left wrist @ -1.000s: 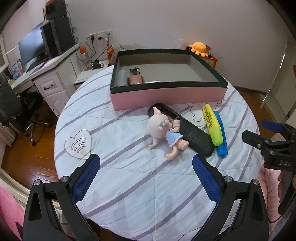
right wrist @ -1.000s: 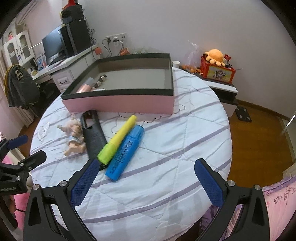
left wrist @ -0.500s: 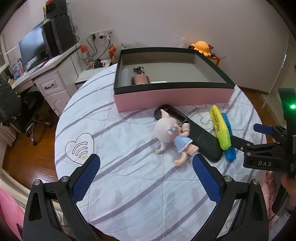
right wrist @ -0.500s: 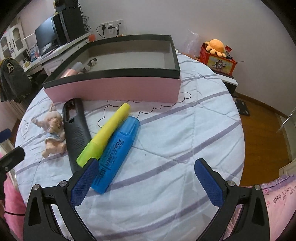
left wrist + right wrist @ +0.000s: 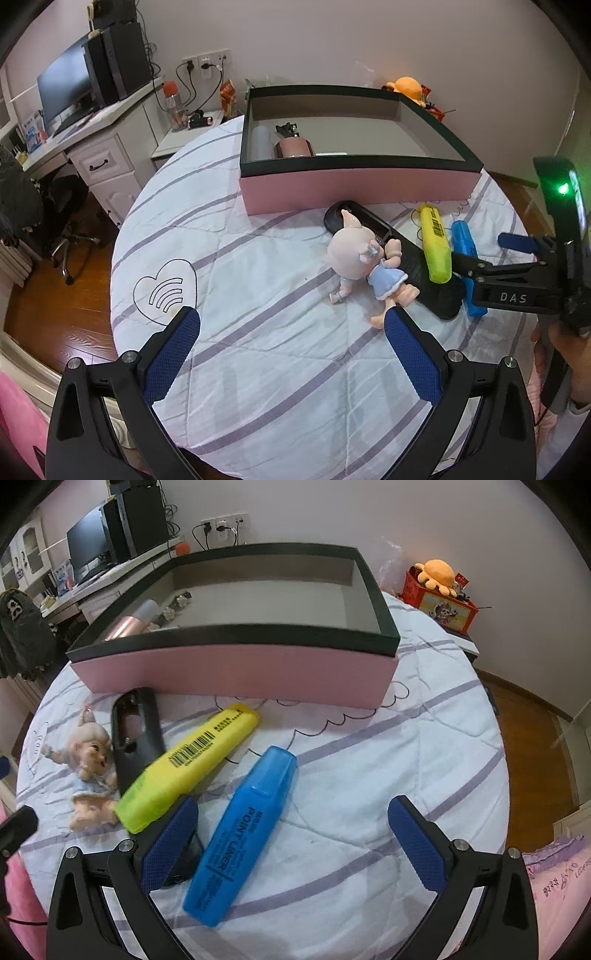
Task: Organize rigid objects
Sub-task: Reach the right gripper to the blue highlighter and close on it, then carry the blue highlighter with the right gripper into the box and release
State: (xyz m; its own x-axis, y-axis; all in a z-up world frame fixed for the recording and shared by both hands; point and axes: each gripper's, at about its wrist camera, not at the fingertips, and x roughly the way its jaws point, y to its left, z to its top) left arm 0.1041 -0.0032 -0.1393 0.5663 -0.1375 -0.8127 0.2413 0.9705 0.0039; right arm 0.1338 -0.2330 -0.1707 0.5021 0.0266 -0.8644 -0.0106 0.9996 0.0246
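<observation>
A blue highlighter (image 5: 242, 834) lies on the round table between the open fingers of my right gripper (image 5: 293, 843), low over it. A yellow highlighter (image 5: 188, 771) lies to its left, partly on a black remote (image 5: 136, 738). A pig doll (image 5: 90, 771) lies left of the remote. A pink box with a black rim (image 5: 236, 668) stands behind them, with a rose-gold bottle (image 5: 293, 147) inside. My left gripper (image 5: 291, 354) is open and empty, above the cloth in front of the doll (image 5: 364, 266). The right gripper shows at the right in the left wrist view (image 5: 487, 254).
The round table has a white striped cloth (image 5: 240, 295). A desk with a monitor (image 5: 66, 96) stands at the far left, an office chair (image 5: 62, 221) beside it. A red box with an orange plush (image 5: 439, 590) sits behind the table at the right. Wooden floor surrounds the table.
My right gripper has moved forward and down over the blue highlighter, which now lies between its fingers. My left gripper has moved slightly closer to the doll. Both stay open.
</observation>
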